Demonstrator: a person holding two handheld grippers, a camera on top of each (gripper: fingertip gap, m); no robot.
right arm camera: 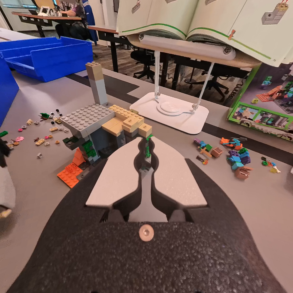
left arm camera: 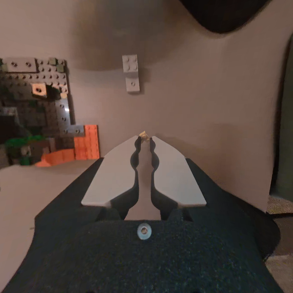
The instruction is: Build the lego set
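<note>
In the left wrist view my left gripper (left arm camera: pixel 144 139) is shut on a small tan stud piece (left arm camera: pixel 144 136), pinched at the very fingertips above the grey table. A light grey brick assembly (left arm camera: pixel 131 73) lies farther ahead, and the brick model (left arm camera: pixel 36 111) with orange plates (left arm camera: pixel 86 142) is to the left. In the right wrist view my right gripper (right arm camera: pixel 145 140) is at the model's near right corner, under a tan block (right arm camera: pixel 145 130). Its nearly closed fingers are shut on a green vine piece (right arm camera: pixel 148 148) hanging from the model (right arm camera: pixel 88 118).
Blue bins (right arm camera: pixel 47 58) stand at the back left. A white book stand (right arm camera: pixel 171 111) holds an open booklet (right arm camera: pixel 198 17), with a green box (right arm camera: pixel 261 111) to its right. Small loose pieces (right arm camera: pixel 39 134) lie left of the model, colourful figure parts (right arm camera: pixel 234 155) right. A person sits at a far table. One gripper's finger ends stand about 20 centimeters off the other's. My right gripper is the nearer one to the tan block (right arm camera: pixel 145 130): about 5 centimeters, against 20 centimeters.
</note>
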